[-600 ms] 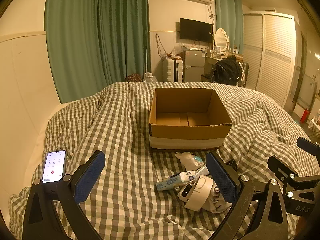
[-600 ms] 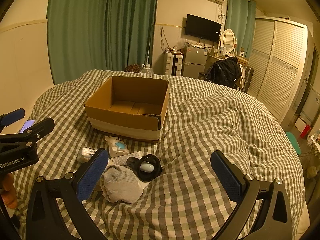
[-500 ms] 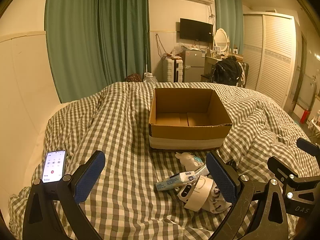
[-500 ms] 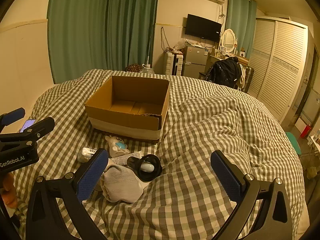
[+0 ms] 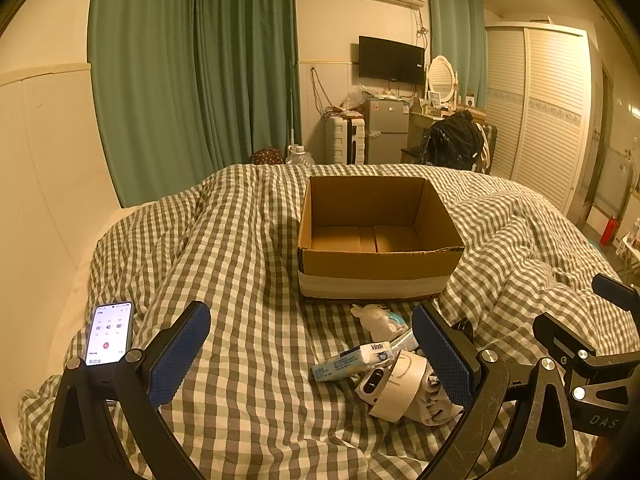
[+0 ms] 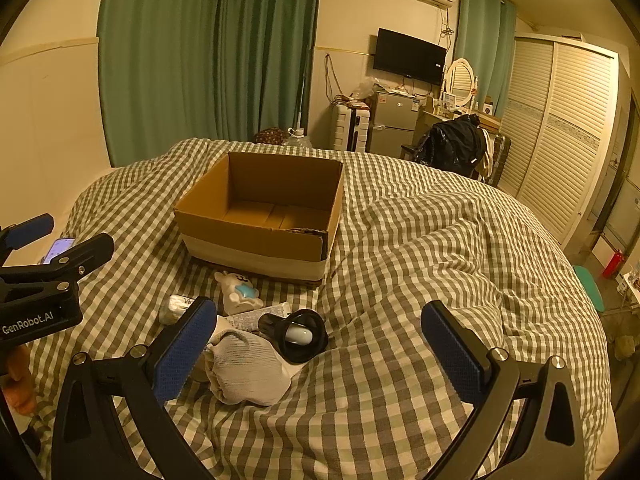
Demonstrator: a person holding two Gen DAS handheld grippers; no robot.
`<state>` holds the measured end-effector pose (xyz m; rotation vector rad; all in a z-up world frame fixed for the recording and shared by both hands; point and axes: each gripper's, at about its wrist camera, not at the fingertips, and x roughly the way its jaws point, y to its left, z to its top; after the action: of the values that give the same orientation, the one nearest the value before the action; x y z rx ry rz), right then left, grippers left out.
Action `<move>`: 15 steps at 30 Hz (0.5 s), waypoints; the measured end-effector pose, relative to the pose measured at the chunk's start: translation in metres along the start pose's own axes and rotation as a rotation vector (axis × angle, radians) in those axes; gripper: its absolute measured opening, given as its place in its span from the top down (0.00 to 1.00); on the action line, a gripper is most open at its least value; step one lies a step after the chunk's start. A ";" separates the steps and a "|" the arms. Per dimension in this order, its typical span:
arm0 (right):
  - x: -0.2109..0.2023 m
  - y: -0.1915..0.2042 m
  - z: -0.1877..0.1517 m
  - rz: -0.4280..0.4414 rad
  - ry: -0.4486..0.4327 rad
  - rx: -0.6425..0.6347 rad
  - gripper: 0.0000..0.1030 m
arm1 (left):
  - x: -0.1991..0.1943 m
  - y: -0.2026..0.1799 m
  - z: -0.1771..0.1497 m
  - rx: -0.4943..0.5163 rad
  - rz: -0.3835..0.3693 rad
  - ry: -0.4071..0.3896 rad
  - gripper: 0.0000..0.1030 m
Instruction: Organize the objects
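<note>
Both claws hang spread wide over a bed covered in a grey-and-white checked duvet, and neither holds anything. The left claw has its blue pads far apart; bare duvet fills most of the gap between them. The right claw is just as wide apart.

The things to sort lie in a loose heap on the duvet, just in front of an open cardboard box whose floor shows only its folded flaps. In the left wrist view the heap sits at the right side of the left claw's gap, close against its right finger: a small white plush toy nearest the box, a blue-and-white tissue pack marked "Vinda" nearer the camera, and a white rolled bundle partly hidden behind the right pad.

In the right wrist view the same heap lies toward the left side of the right claw's gap. A white knitted glove rests just beside the left pad, a black ring-shaped object with a pale piece in its middle touches it on the far side, and the plush toy lies between these and the box.

A lit phone lies on the duvet at the left edge, well apart from the heap.
</note>
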<state>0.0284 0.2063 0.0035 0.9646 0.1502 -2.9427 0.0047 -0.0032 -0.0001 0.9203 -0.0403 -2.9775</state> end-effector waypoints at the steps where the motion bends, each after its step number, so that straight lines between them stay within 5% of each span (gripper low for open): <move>1: 0.000 0.000 0.000 0.001 0.000 -0.001 0.00 | 0.000 0.000 0.000 0.000 -0.001 0.000 0.00; 15: -0.002 0.007 0.000 0.013 0.000 -0.010 0.00 | -0.001 0.000 -0.002 0.004 -0.015 0.001 0.00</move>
<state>0.0307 0.1991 0.0043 0.9606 0.1584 -2.9271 0.0070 -0.0034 -0.0012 0.9262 -0.0390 -2.9920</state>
